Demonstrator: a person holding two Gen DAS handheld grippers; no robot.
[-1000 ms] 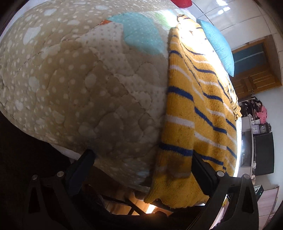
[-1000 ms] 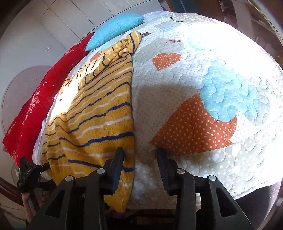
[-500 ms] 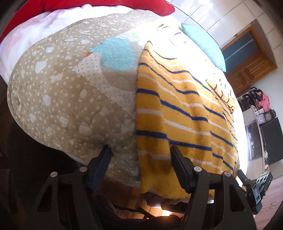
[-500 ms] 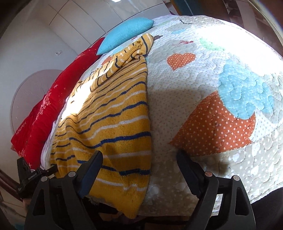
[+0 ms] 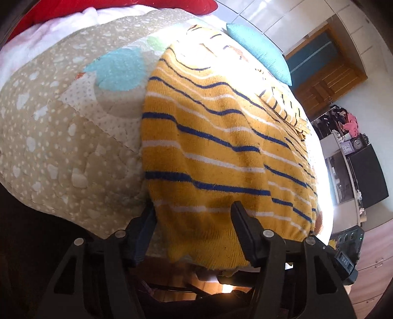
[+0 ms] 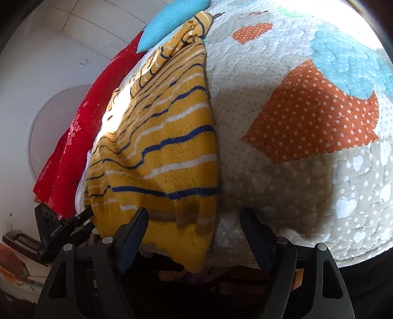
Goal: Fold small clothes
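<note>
While both tongs gape at the sweater (image 5: 216, 157) hem over the bed (image 5: 61, 147) edge | left gripper (image 5: 194, 216), right gripper (image 6: 194, 220) released | pinch the quilt (image 6: 282, 171) too and your fold drags it.

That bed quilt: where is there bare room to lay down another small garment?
Bare quilt lies right of the striped yellow sweater, around the orange patch. Another strip lies to its left, by the blue patch. The head end is crowded by the teal pillow and red blanket.

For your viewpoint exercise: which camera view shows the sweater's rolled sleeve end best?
The right wrist view: the striped sweater's sleeve end lies rolled beside the blue pillow. The left wrist view shows only a washed-out, foreshortened sleeve at the far edge.
</note>
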